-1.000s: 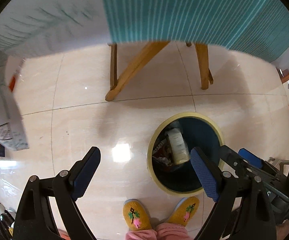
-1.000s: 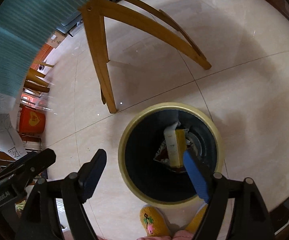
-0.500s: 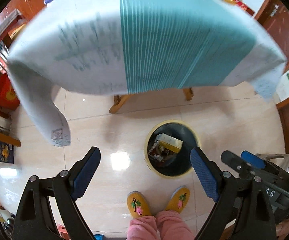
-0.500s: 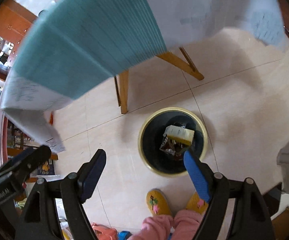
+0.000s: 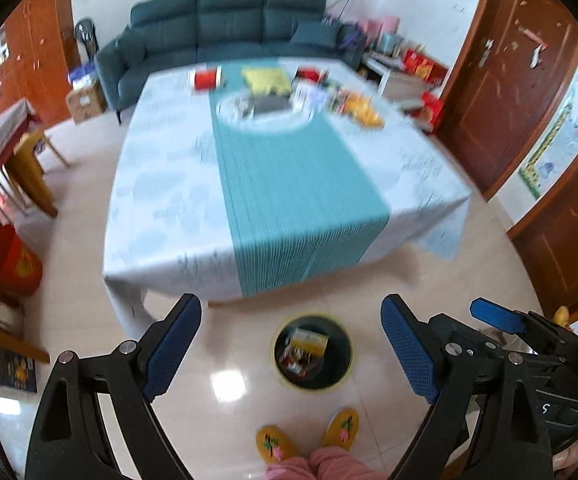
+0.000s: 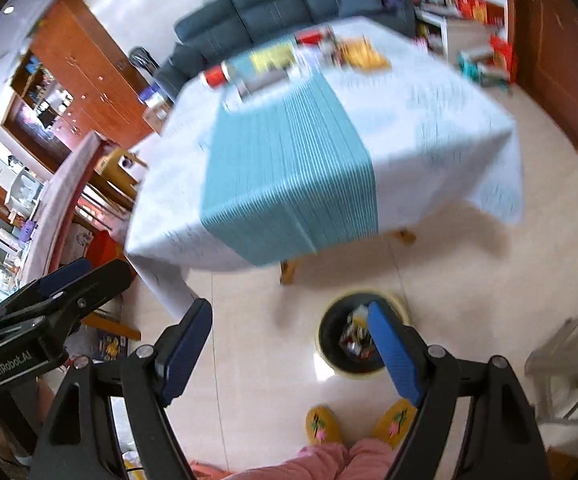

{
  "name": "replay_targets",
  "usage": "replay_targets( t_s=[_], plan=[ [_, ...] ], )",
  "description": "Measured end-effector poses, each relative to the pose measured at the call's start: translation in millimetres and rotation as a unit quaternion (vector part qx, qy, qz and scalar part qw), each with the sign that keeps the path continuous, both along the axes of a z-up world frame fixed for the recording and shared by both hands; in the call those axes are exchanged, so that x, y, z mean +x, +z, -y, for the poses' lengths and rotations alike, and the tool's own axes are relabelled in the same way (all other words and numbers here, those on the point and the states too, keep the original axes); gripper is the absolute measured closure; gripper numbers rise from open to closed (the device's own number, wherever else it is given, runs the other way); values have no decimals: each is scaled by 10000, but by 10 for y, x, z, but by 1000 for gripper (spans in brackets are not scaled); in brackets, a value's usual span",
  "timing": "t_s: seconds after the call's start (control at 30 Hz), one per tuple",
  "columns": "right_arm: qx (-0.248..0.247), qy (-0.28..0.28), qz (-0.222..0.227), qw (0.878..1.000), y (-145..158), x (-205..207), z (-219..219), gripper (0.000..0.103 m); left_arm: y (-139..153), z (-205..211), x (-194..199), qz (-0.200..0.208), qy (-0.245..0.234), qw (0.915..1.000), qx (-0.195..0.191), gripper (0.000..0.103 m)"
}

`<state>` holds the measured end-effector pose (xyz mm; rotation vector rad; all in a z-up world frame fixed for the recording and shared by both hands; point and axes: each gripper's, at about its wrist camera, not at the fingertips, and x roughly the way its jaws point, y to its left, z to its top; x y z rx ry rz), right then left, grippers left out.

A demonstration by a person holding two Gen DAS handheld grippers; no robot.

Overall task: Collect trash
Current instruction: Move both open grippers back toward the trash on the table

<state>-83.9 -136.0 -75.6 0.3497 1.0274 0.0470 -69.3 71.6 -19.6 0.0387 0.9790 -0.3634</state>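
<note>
A dark bin with a yellow rim (image 5: pixel 277 372) stands on the floor in front of the table, with a yellow carton (image 5: pixel 309 342) and wrappers inside; it also shows in the right wrist view (image 6: pixel 325 344). My left gripper (image 5: pixel 291 350) is open and empty, high above the floor. My right gripper (image 6: pixel 289 354) is open and empty, also high up. Blurred items lie at the table's far end: a red can (image 5: pixel 205 78), a yellow packet (image 5: pixel 267 80) and an orange packet (image 5: pixel 363 108).
The table (image 5: pixel 161 184) has a white cloth with a teal runner. A dark sofa (image 5: pixel 225 20) stands behind it. Wooden cabinets (image 6: pixel 77 72) are on the left, a door (image 5: pixel 501 80) on the right. A white stool (image 6: pixel 569 372) stands at right. The person's yellow slippers (image 5: pixel 345 426) are by the bin.
Both grippers have risen from just above the bin to above table height. The view has tilted up, so the table top and room now show. Both stay open.
</note>
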Motion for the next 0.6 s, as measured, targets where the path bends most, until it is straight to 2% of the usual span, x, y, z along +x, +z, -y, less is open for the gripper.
replay_targets(
  t_s=[0.13,0.3,0.43,0.6],
  plan=[
    [-115,-39,412,9991,373,30,5,22,366,57,64,434,-76,9990,-99,13],
    [-267,-178,771,9965,712,120,40,22,659,151,206,674,-139,9973,-237,13],
    [-505,-271,928,9940,886,235,112,22,787,289,377,656,-215,9973,-248,13],
    [-534,-326,992,9931,947,469,327,22,809,499,728,521,-175,9982,-242,13]
  ],
)
